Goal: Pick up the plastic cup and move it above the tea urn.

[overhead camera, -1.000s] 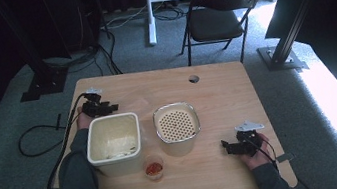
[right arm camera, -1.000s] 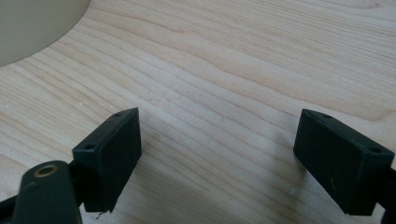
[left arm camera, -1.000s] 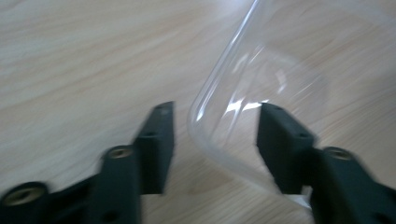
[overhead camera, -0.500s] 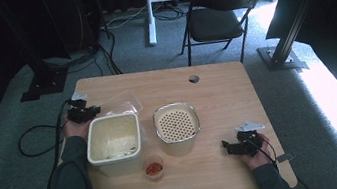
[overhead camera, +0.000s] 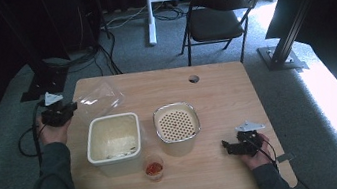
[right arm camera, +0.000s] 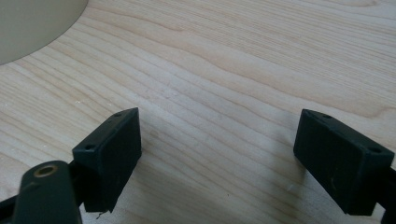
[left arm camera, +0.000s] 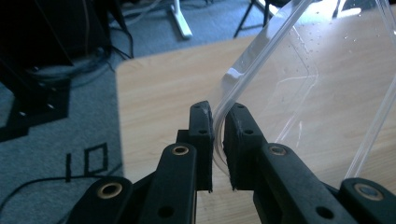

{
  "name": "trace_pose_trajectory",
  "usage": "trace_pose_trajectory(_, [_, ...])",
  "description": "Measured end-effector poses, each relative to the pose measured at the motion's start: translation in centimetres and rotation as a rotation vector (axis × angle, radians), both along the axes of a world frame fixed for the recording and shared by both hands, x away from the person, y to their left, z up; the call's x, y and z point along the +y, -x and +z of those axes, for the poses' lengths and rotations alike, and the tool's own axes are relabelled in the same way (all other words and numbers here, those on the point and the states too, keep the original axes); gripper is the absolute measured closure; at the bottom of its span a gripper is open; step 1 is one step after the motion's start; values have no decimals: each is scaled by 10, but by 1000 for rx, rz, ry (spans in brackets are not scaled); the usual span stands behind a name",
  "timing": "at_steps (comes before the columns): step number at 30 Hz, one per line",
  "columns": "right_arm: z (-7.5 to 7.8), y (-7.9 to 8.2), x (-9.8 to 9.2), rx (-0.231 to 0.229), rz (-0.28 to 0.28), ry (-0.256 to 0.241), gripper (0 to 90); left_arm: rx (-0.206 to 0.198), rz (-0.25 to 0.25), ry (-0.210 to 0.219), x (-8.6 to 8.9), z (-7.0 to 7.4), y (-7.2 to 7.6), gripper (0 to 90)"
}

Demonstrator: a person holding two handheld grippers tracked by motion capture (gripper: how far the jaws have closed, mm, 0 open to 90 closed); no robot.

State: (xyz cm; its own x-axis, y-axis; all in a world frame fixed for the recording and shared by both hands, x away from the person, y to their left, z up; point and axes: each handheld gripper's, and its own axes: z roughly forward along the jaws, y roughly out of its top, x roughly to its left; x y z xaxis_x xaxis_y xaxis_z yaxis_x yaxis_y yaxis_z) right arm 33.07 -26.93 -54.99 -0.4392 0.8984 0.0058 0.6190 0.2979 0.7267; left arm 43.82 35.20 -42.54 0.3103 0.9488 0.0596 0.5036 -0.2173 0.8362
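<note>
A clear plastic lid [overhead camera: 99, 98] is held over the desk's [overhead camera: 216, 92] back left corner, its rim pinched between the left gripper's [left arm camera: 218, 133] fingers. The right gripper [right arm camera: 219, 154] rests low over the desk's front right, fingers spread, near a cream tub [overhead camera: 114, 142] and a perforated container [overhead camera: 176, 124].

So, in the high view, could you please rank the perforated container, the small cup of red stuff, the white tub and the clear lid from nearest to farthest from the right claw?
1. Perforated container, just left of the right claw.
2. Small cup, farther left, near the front edge.
3. White tub, left of centre.
4. Clear lid, far left corner, held by the left claw.
</note>
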Motion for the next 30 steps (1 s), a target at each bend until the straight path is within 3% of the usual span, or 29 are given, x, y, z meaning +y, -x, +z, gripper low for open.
trace_pose_trajectory(5, [0,0,0,0,0,0,145,-56,19,5,9,20,13,827])
trace_pose_trajectory(11, [0,0,0,0,1,1,145,-117,5,-2,17,47,32,826])
trace_pose_trajectory(19, [0,0,0,0,1,0,145,-188,1,7,27,68,67,826])
trace_pose_trajectory(30, [0,-1,0,-1,0,0,145,-208,-42,-23,26,84,113,826])
